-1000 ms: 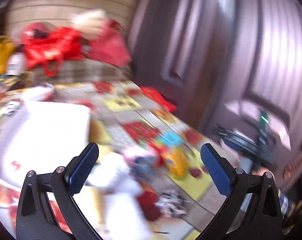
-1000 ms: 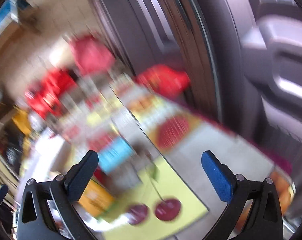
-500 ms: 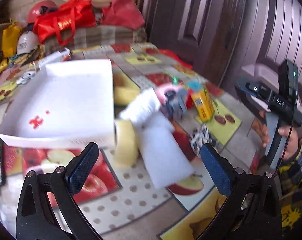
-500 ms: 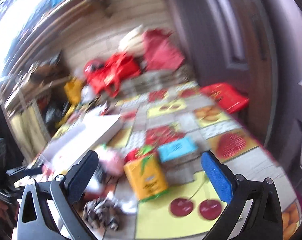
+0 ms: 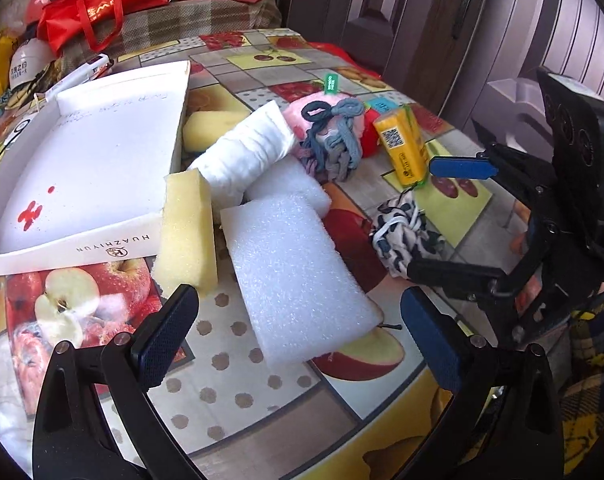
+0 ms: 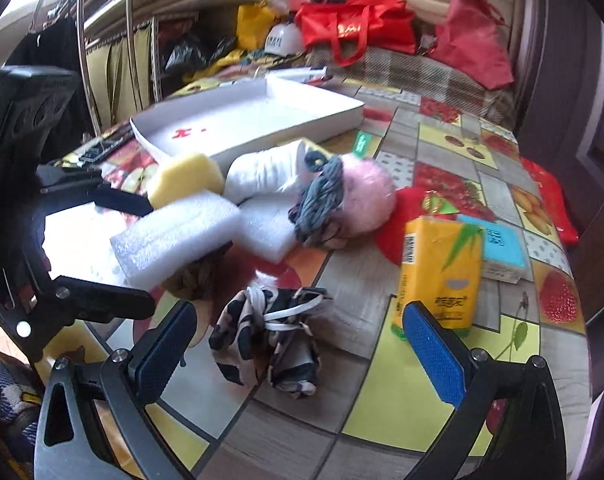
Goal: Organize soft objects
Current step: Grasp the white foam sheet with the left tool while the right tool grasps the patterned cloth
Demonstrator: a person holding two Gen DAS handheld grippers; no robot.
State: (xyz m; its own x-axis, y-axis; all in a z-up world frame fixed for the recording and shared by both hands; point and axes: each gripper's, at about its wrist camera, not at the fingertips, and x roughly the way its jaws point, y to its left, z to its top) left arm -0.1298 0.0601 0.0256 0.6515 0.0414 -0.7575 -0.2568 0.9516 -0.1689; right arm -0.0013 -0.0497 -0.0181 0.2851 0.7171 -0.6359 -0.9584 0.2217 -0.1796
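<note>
1. Left wrist view: the left tongs (image 5: 298,332) hang over the white rectangular foam slab (image 5: 292,276), jaws closing yet wide apart, nothing pressed between them.
2. That slab lies just right of the shallow white cardboard box (image 5: 102,240), beside the yellow sponge block (image 5: 188,236) that leans on the box's front wall, with the desk (image 5: 238,396) in fruit-print oilcloth under it all.
3. Behind the slab, right of the box, are a rolled white towel (image 5: 248,148), a pink fluffy ball (image 6: 368,196) and a grey-blue bundle of knitted hair ties (image 5: 336,148).
4. Right wrist view: the right tongs (image 6: 298,342) stand apart and empty over a knotted black-and-white patterned cloth (image 6: 274,340), well right of the box.
5. I'd judge the foam very light, springy and easily dented; a grip across its short sides, near the middle, should hold it without crushing.
6. The cloth looks limp; taking it at the knot would stop it slipping.
</note>
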